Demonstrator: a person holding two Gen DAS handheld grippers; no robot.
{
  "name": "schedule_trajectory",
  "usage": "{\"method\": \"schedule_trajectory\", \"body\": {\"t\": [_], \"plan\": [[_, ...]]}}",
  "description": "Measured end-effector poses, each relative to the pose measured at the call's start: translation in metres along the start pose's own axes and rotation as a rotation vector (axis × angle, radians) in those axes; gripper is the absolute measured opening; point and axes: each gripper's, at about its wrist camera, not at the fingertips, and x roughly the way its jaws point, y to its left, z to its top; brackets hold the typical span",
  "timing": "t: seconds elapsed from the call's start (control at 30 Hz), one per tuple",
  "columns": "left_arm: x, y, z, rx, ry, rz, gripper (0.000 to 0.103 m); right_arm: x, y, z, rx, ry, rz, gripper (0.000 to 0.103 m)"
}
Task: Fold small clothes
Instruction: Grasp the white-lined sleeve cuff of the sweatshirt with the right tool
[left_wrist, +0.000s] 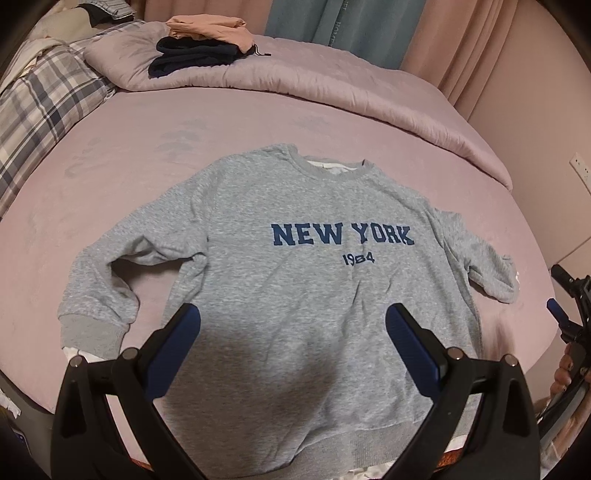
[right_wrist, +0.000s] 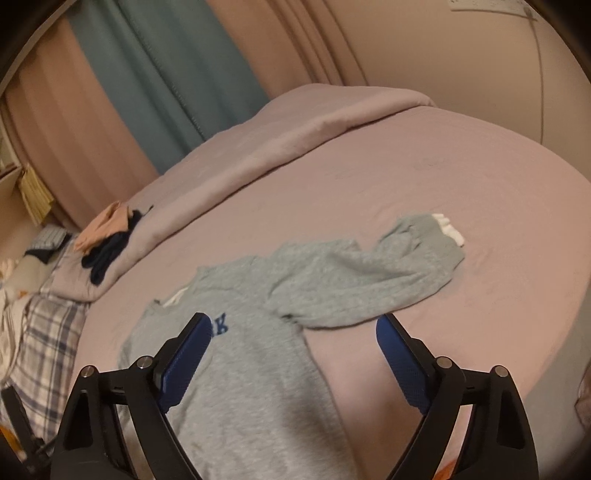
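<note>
Left wrist view: I am looking at a grey sweatshirt, lettered NEW YORK 1984, lying flat and face up on the pink bed sheet. The left gripper is hovering over the sweatshirt's lower body, its jaws standing wide apart with nothing between them. Beyond the sweatshirt's collar a rolled quilt is lying, and a stack of folded clothes, peach over dark navy, is sitting on it. Left of the sweatshirt a plaid blanket is showing. At the sweatshirt's right edge, part of the right gripper and a hand are showing.

Right wrist view: I am seeing the right gripper with its jaws apart, holding nothing, over the sweatshirt's side. The sweatshirt's sleeve is lying bent across the sheet, a white cuff peeking from its end.
</note>
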Motion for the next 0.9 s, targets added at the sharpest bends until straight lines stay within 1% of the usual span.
{"method": "schedule_trajectory", "body": {"t": [0.1,0.17,0.2,0.3,0.4,0.47,0.53,0.57,0.67,0.73,0.8,0.83,0.9], "plan": [[0.007,-0.001,-0.002,0.002,0.02,0.004,0.1,0.008,-0.027,0.008,0.083,0.02,0.008,0.091],[0.014,0.001,-0.005,-0.003,0.045,0.005,0.1,0.017,-0.05,0.015,0.152,0.029,-0.01,0.091],[0.017,0.001,-0.006,-0.007,0.055,0.005,0.1,0.02,-0.06,0.019,0.183,0.032,-0.033,0.091],[0.024,0.002,-0.008,-0.014,0.076,0.012,0.099,0.032,-0.089,0.031,0.252,0.035,-0.102,0.084],[0.028,0.001,-0.008,-0.015,0.091,0.02,0.099,0.047,-0.115,0.039,0.321,0.041,-0.165,0.082],[0.029,-0.001,-0.008,-0.011,0.096,0.022,0.099,0.056,-0.127,0.042,0.34,0.047,-0.181,0.081],[0.029,-0.003,-0.008,-0.008,0.096,0.023,0.099,0.067,-0.136,0.041,0.37,0.075,-0.211,0.077],[0.03,-0.003,-0.008,-0.007,0.097,0.024,0.099,0.071,-0.138,0.039,0.385,0.086,-0.21,0.077],[0.031,-0.005,-0.007,0.0,0.103,0.026,0.099,0.085,-0.141,0.031,0.429,0.129,-0.166,0.075],[0.032,-0.006,-0.006,0.003,0.103,0.027,0.099,0.089,-0.134,0.028,0.41,0.097,-0.152,0.075],[0.031,-0.007,-0.005,0.002,0.099,0.024,0.099,0.094,-0.124,0.029,0.389,0.083,-0.142,0.074],[0.03,-0.007,-0.004,0.001,0.094,0.02,0.099,0.098,-0.122,0.031,0.383,0.081,-0.141,0.064],[0.028,-0.007,-0.003,-0.004,0.086,0.018,0.099,0.11,-0.126,0.036,0.364,0.089,-0.147,0.048]]}}
